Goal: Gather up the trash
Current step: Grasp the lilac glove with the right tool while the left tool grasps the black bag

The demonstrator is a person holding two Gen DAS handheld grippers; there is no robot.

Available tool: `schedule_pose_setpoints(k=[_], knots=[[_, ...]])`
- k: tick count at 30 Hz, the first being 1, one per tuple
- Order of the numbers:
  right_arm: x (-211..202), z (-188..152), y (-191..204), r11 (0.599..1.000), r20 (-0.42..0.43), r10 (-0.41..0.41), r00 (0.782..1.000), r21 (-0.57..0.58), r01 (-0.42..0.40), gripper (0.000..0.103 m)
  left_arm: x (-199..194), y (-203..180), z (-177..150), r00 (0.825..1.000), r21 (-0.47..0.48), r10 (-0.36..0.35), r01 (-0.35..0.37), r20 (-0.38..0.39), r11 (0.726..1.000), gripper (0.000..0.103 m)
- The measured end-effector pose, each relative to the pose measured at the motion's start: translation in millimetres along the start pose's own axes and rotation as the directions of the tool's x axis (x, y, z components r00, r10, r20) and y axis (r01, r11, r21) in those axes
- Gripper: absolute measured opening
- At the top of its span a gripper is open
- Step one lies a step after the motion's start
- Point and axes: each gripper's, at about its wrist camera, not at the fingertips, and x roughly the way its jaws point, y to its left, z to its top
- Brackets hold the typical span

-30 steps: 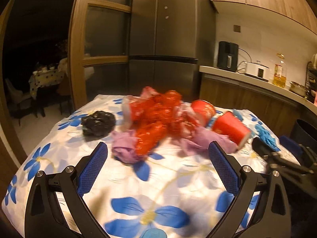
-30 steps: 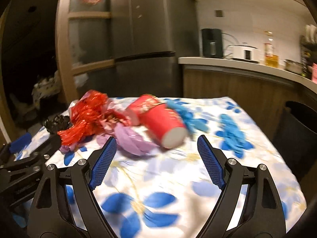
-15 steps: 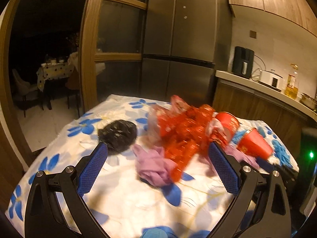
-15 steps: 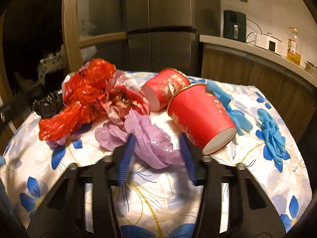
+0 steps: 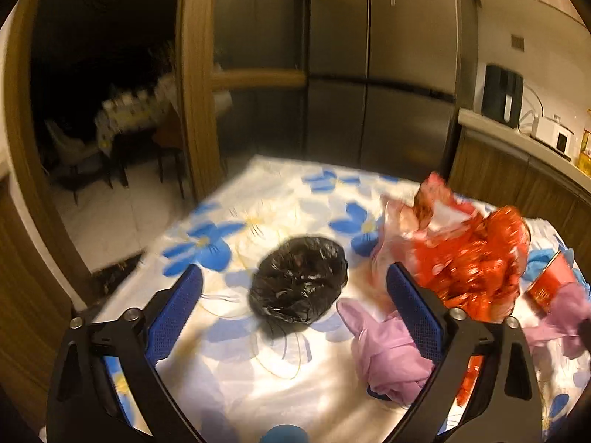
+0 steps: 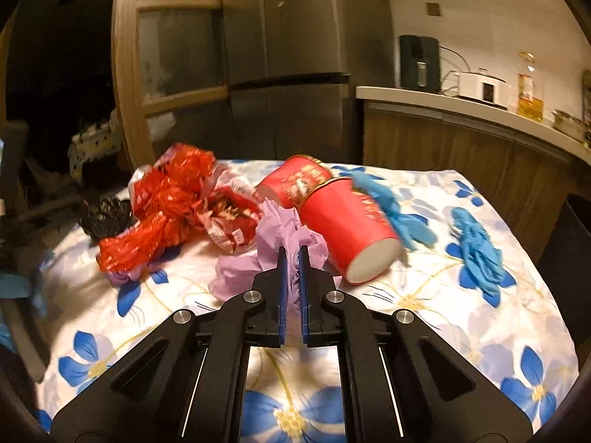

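Observation:
Trash lies on a table with a blue-flowered cloth (image 6: 424,325). My right gripper (image 6: 291,258) is shut on a crumpled purple paper (image 6: 280,232), which lies against a red paper cup (image 6: 343,225) on its side. A second red cup (image 6: 295,181) lies behind it. My left gripper (image 5: 295,295) is open, its jaws standing either side of a crumpled black plastic bag (image 5: 299,284) just ahead. Another purple paper (image 5: 384,347) lies by its right finger. Red shiny wrappers (image 5: 472,258) are heaped to the right and also show in the right wrist view (image 6: 173,199).
Blue gloves (image 6: 476,251) lie on the cloth at the right. A dark bin (image 6: 572,265) stands past the table's right edge. A steel fridge (image 5: 376,74) and a wooden counter (image 6: 461,140) with appliances are behind. A wooden door frame (image 5: 195,92) is at the left.
My right gripper has closed on the purple paper. My left gripper has swung left and closer, so the black bag now sits between its open jaws.

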Motion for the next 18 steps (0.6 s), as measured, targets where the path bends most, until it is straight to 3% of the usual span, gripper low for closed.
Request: schedule_pose_setpoints(k=[3, 6, 8, 9, 14, 18], knots=[[-13, 4, -9, 0.999, 0.022, -0.018, 1.0, 0.027, 0.017, 0.005, 18, 4, -1, 0.997, -0.008, -0.014, 0.014, -0.074, 1.0, 0.086], [-23, 7, -15, 0.999, 0.038, -0.028, 0.999, 0.042, 0.027, 0.005, 32, 4, -4, 0.989, -0.013, -0.027, 0.026, -0.146, 1.0, 0.072], [-28, 8, -16, 0.999, 0.044, -0.033, 0.998, 0.044, 0.031, 0.005, 38, 4, -7, 0.984, -0.018, -0.033, 0.03, -0.177, 0.999, 0.055], [-29, 8, -16, 0.998, 0.045, -0.035, 0.998, 0.045, 0.033, 0.005, 40, 5, -8, 0.981, -0.02, -0.034, 0.03, -0.189, 0.999, 0.055], [-37, 7, -17, 0.998, 0.041, -0.039, 0.998, 0.049, 0.037, 0.005, 35, 1, -10, 0.981, -0.011, -0.044, 0.043, -0.188, 0.999, 0.039], [-44, 7, -16, 0.998, 0.048, -0.043, 0.998, 0.049, 0.041, 0.005, 27, 1, -9, 0.985, -0.011, -0.054, 0.053, -0.166, 0.999, 0.033]])
